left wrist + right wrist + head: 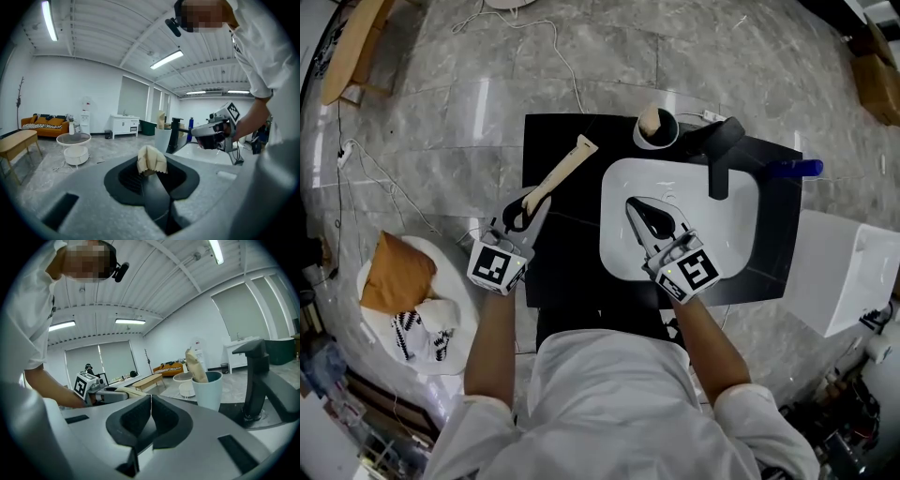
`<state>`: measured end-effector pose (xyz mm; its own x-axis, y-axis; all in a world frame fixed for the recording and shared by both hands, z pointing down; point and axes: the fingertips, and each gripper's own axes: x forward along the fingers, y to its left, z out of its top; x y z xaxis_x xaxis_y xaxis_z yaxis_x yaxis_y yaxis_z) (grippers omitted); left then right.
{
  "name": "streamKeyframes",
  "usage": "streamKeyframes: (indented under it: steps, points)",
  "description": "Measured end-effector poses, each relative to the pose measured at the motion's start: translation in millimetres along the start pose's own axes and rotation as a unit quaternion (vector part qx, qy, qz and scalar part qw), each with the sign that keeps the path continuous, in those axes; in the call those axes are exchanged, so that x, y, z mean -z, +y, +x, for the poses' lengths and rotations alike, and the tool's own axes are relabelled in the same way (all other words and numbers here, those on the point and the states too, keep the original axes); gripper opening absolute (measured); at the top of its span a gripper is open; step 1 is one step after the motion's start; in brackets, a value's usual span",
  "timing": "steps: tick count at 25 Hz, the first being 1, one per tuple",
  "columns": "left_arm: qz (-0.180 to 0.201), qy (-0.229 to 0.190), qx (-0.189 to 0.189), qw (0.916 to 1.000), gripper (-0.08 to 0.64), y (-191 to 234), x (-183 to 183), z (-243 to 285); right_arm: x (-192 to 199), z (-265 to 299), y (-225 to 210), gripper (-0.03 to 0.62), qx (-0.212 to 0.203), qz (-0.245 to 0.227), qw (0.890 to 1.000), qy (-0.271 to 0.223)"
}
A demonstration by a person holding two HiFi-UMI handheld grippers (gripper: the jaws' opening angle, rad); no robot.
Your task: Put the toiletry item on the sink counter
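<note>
The left forearm (492, 337) and right forearm (710, 342) reach forward, bare below white sleeves, well apart. The left tongs (519, 212) point ahead and slightly inward, jaws pinched on the near end of a beige tube (562, 173) — the rest juts out in front. The right tongs (636, 206) also lean inward — jaws pressed together, nothing between them.

**A:** Bench (567, 272) looks matt black to me, and the sink (623, 239) glossy white ceramic?

**B:** Yep. Floor (431, 112) is polished grey stone, and the tube (562, 172) at 11 o'clock seems to be matt cream plastic.
</note>
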<state>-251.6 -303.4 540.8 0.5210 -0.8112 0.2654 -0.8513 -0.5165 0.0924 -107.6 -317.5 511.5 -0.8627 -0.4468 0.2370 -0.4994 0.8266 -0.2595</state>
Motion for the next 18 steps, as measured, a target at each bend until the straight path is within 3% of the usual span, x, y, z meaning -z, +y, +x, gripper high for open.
streamKeyframes:
  steps: [18]
  points:
    - [0.01, 0.094, 0.015, 0.9954, 0.083, 7, 59, 5, 33, 16, 6, 0.015, 0.016, 0.026, 0.999, 0.023]
